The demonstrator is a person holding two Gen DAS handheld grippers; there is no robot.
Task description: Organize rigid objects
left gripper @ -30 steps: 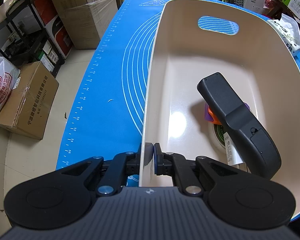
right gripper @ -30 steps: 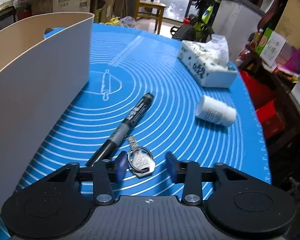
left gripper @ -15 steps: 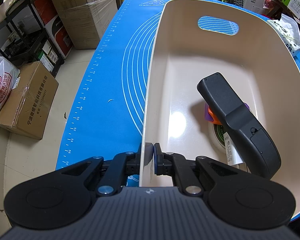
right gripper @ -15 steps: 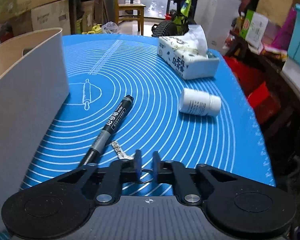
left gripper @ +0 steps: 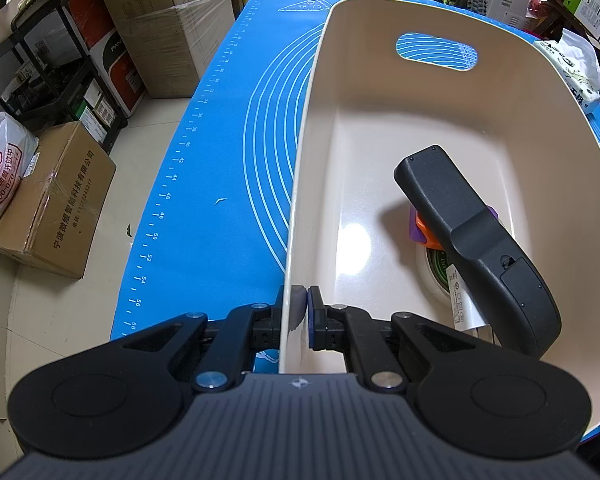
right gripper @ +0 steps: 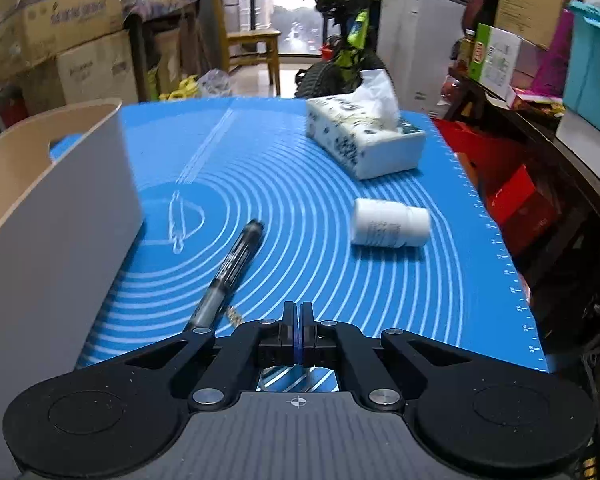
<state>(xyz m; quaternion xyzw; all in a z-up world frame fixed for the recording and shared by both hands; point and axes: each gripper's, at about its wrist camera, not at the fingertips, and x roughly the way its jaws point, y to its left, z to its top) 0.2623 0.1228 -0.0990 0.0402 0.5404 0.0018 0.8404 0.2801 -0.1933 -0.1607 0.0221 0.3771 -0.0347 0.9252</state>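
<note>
My left gripper (left gripper: pixel 300 300) is shut on the near rim of the cream bin (left gripper: pixel 300 184), one finger outside and one inside. In the bin lie a black remote-like device (left gripper: pixel 476 240), an orange and purple piece (left gripper: pixel 418 228) and a tape roll (left gripper: pixel 440 272) under it. My right gripper (right gripper: pixel 299 316) is shut, and a key tip (right gripper: pixel 233 315) sticks out at its left; the rest of the keys is hidden behind the fingers. A black marker (right gripper: pixel 230 268) and a white bottle (right gripper: pixel 390 222) lie on the blue mat (right gripper: pixel 300 184).
A tissue box (right gripper: pixel 364 140) stands at the far right of the mat. The bin's grey outer wall (right gripper: pixel 56 240) rises at the left of the right wrist view. Cardboard boxes (left gripper: pixel 52 208) and shelving stand on the floor left of the table.
My right gripper closed on the keys and rose from the mat, tilting the view up. The left gripper and the bin have not moved.
</note>
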